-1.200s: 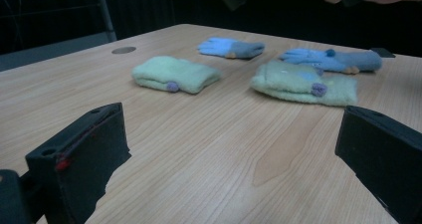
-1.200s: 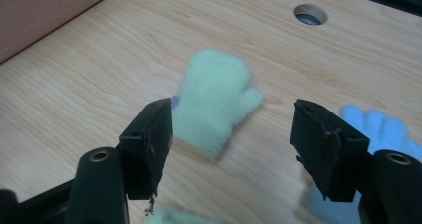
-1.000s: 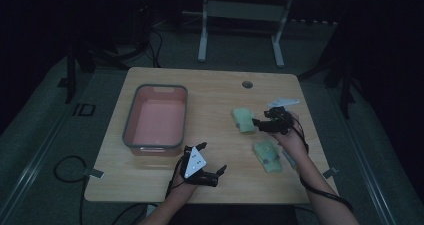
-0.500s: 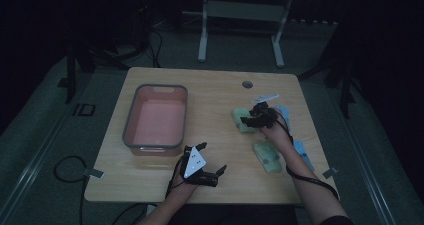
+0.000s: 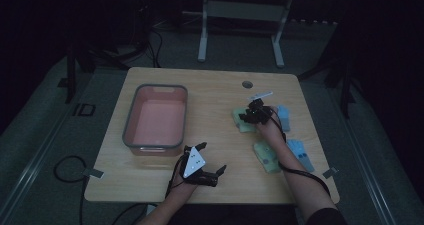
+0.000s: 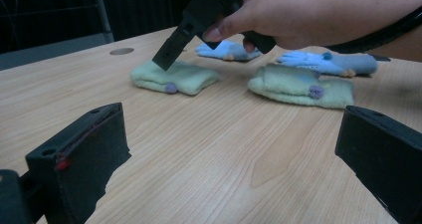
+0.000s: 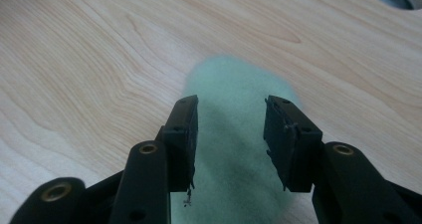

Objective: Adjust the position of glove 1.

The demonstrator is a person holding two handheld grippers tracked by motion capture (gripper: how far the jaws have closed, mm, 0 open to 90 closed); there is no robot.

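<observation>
Our right gripper (image 7: 230, 134) straddles the green folded sock (image 7: 239, 159) toward the tabletop's right edge, jaws half-open and just closing (nothing pinched yet); we press lower before squeezing.

The high view looks down over the table (image 5: 210, 85). Both gripper views sit low and share the green sock (image 6: 174, 77), the right one closest (image 7: 234, 149).

High view: we are looking at a dim, underexposed scene; the worktop (image 5: 215, 95) is catching weak overhead light while the surrounding floor is falling into near-black, with fine detail lost. Gripper views: we are seeing brighter, even light and soft shadows; the green cloth (image 7: 239, 149) is blurring at close range, and the near black jaws are rendering softly.
</observation>
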